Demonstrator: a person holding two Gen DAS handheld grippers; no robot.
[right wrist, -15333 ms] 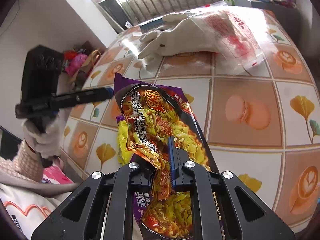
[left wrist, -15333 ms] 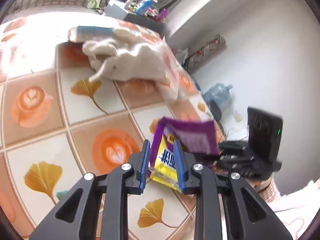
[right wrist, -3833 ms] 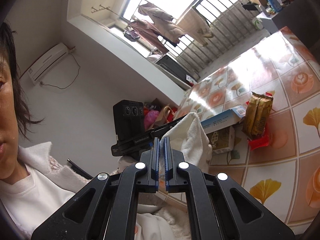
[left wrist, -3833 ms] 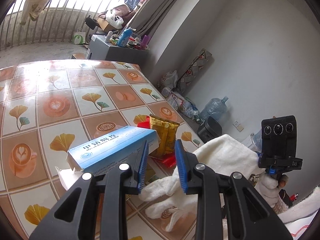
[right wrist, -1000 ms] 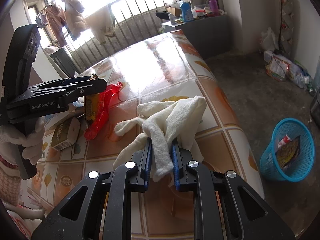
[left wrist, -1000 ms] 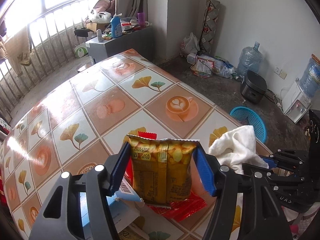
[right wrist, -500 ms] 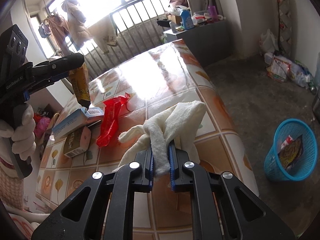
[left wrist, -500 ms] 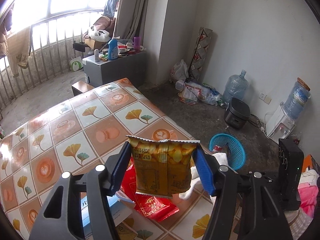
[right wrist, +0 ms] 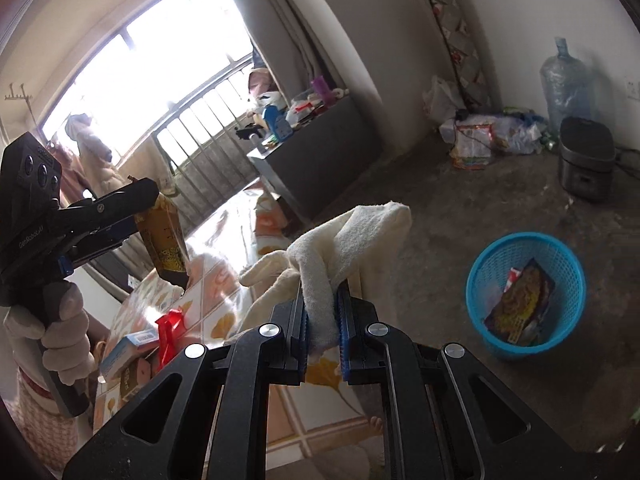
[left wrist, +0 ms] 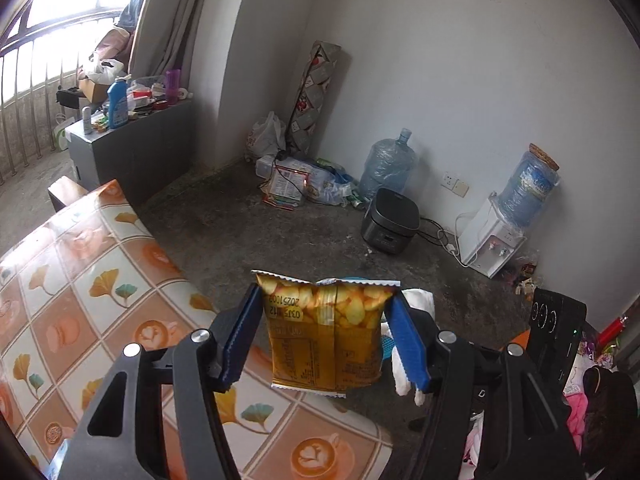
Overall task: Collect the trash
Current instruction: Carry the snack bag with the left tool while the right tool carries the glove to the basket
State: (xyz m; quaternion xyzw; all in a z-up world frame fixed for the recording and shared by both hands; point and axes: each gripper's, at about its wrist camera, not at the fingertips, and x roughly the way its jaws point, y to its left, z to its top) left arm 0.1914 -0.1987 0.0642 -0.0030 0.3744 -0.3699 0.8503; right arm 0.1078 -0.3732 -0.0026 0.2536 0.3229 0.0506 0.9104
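1. Here, left wrist view: left gripper (left wrist: 326,338) fingers clamp a yellow packet (left wrist: 325,332) by its sides, above the bench (left wrist: 100,300) edge.
2. Right wrist view: right gripper (right wrist: 323,322) fingers pinch a white cloth (right wrist: 340,240); blue basket (right wrist: 560,252) on the floor holds wrappers.

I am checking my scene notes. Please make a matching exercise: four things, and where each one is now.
Things:
1. yellow snack packet
2. cream towel
3. dark noodle wrapper
4. red wrapper

Places:
A. lying on the tiled table
B. in the left gripper
C. inside the blue basket
D. in the right gripper

Pairs: 1-B, 2-D, 3-C, 4-A
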